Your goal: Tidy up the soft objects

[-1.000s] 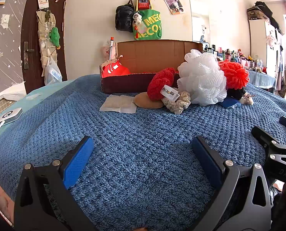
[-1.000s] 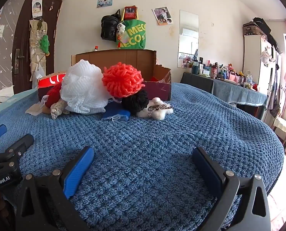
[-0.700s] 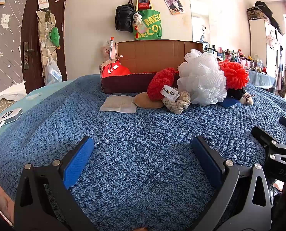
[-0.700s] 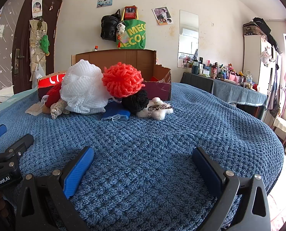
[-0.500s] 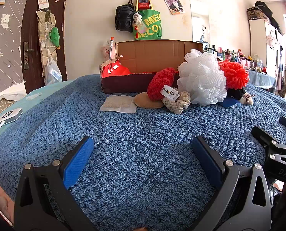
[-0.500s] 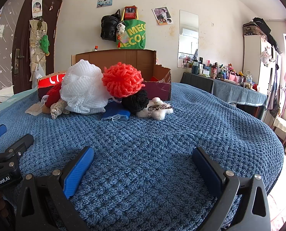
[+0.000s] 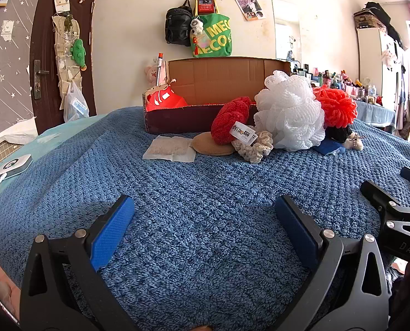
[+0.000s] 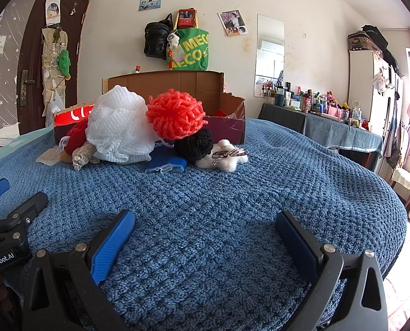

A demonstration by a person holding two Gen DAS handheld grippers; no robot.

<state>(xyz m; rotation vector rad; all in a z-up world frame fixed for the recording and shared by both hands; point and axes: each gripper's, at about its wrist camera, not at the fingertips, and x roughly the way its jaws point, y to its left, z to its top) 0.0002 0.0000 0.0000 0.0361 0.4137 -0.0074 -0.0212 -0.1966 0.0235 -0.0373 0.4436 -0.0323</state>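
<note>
A pile of soft things lies on the blue blanket (image 7: 205,193) before an open cardboard box (image 7: 216,82): a white mesh pouf (image 7: 290,118), an orange-red knit ball (image 7: 336,107), a red plush piece with a tag (image 7: 229,124), a cream scrunchie (image 7: 253,147), a tan pad (image 7: 212,146), a flat white sachet (image 7: 170,151). The right wrist view adds a black knit piece (image 8: 195,144), a blue cloth (image 8: 166,164) and a small white plush toy (image 8: 223,160). My left gripper (image 7: 203,229) and right gripper (image 8: 203,233) are open, empty, resting low, well short of the pile.
A white device with a cable (image 7: 12,165) sits at the left bed edge. A door (image 7: 42,55) is at the left, bags (image 7: 210,38) hang on the wall, a cluttered table (image 8: 329,121) stands at the right. The blanket drops off at the right (image 8: 392,207).
</note>
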